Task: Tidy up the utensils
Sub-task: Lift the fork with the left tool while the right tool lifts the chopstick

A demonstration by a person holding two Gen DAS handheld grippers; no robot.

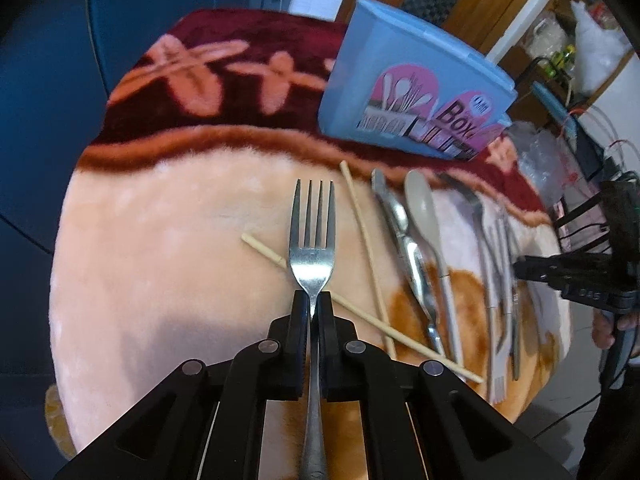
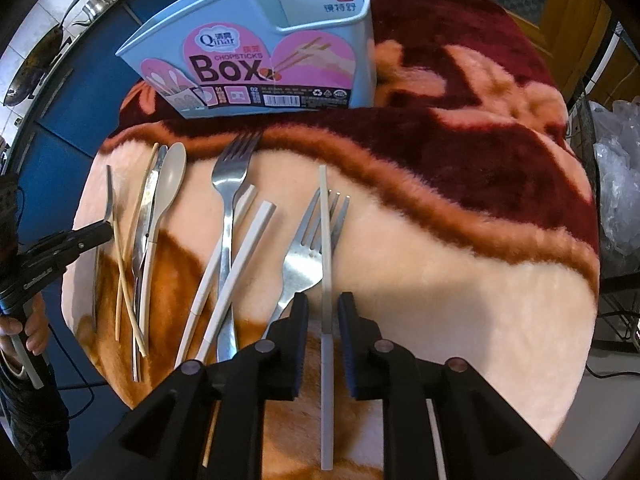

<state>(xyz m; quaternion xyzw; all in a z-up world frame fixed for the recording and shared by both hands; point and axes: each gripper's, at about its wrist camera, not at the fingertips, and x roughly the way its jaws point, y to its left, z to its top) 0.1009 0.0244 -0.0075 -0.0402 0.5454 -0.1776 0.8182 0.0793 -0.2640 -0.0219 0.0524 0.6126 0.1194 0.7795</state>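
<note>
Slippage is the main risk: left hand-held gripper (image 1: 313, 300) is clamped on the fork (image 1: 312, 236) at its thin neck (the chopsticks box (image 1: 404, 80) stands at 1 o'clock), and right hand-held gripper (image 2: 323, 304), jaws apart, straddles a white chopstick (image 2: 326, 280) lying across another fork (image 2: 308, 256), which it could drag.

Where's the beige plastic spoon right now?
In the right wrist view the beige spoon lies on the blanket's left side, bowl pointing toward the blue chopsticks box, between a metal utensil and a steel fork.
</note>
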